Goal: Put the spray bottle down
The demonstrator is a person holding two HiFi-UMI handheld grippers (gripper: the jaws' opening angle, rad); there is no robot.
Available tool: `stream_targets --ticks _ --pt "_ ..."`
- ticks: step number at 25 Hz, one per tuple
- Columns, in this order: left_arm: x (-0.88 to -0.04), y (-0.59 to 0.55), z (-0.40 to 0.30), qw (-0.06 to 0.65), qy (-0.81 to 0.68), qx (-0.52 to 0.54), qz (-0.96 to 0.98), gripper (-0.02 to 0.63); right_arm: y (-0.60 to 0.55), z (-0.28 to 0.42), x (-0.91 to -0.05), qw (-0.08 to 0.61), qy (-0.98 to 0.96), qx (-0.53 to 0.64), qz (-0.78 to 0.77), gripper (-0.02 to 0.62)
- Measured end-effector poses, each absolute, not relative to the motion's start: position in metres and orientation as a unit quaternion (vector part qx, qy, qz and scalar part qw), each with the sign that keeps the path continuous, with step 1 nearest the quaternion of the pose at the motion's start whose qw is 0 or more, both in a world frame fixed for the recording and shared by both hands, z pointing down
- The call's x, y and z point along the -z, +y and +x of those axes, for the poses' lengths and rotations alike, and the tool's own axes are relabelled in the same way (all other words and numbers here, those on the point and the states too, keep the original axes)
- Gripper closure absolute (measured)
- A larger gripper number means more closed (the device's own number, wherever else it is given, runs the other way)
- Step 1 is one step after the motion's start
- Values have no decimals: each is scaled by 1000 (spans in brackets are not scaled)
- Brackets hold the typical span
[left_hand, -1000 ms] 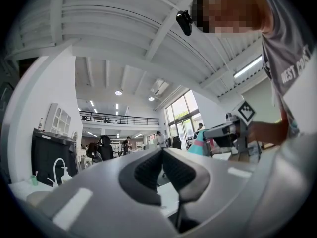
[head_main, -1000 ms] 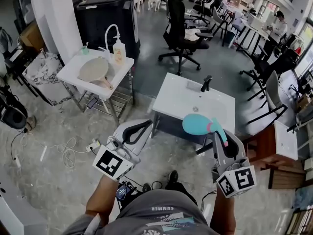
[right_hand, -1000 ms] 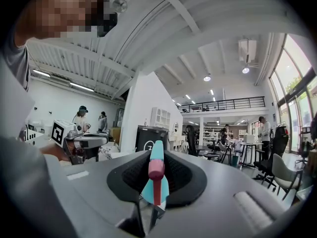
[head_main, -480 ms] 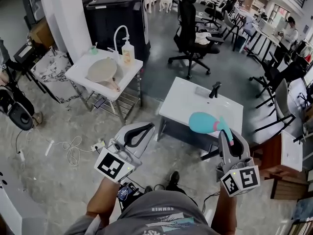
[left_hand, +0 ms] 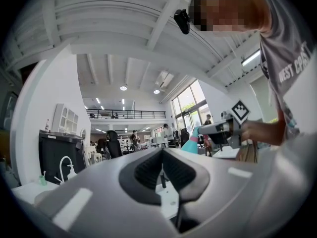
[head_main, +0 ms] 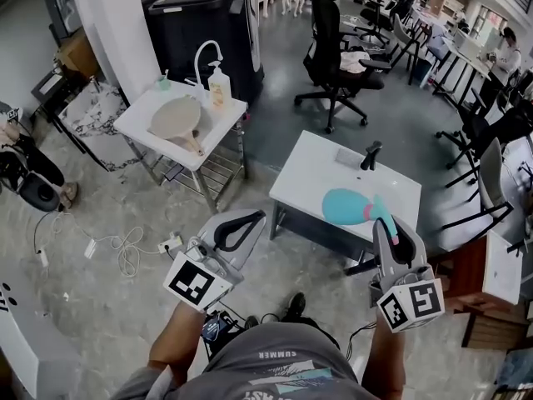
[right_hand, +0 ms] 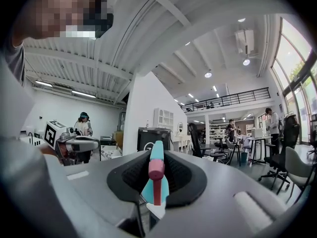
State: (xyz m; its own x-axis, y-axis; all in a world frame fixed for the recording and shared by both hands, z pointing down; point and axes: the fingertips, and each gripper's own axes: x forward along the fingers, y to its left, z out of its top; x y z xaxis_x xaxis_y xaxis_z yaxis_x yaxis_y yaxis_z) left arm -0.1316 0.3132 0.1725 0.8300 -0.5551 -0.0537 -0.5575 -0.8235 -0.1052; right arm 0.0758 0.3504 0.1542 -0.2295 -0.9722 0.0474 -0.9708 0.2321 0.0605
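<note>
Pinching the teal spray bottle (head_main: pixel 346 207) at its pink trigger end, the right gripper (head_main: pixel 386 226) holds it above the white table's (head_main: pixel 312 173) near right part. To the left, the left gripper (head_main: pixel 247 223) has its jaws pressed together with nothing between them.

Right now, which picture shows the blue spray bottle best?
The head view: it shows the whole spray bottle, teal body and pink trigger, held in the right gripper. The right gripper view shows only its top, end-on between the jaws. The left gripper view catches just a small teal bit.
</note>
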Motion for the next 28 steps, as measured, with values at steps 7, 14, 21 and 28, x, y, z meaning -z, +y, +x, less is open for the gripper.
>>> stream_targets --ticks 7,14,21,28 --pt "-181 288 -95 55 307 5 -950 604 315 113 -166 33 -796 -3 604 529" --pt "-181 259 -63 59 328 15 -943 604 273 147 -172 26 -810 -10 585 529" --pt "-179 237 -33 62 357 28 -932 604 240 178 -175 18 -828 -17 561 529" --pt "-182 229 -3 70 365 38 -928 604 222 209 -183 5 -833 -22 552 529"
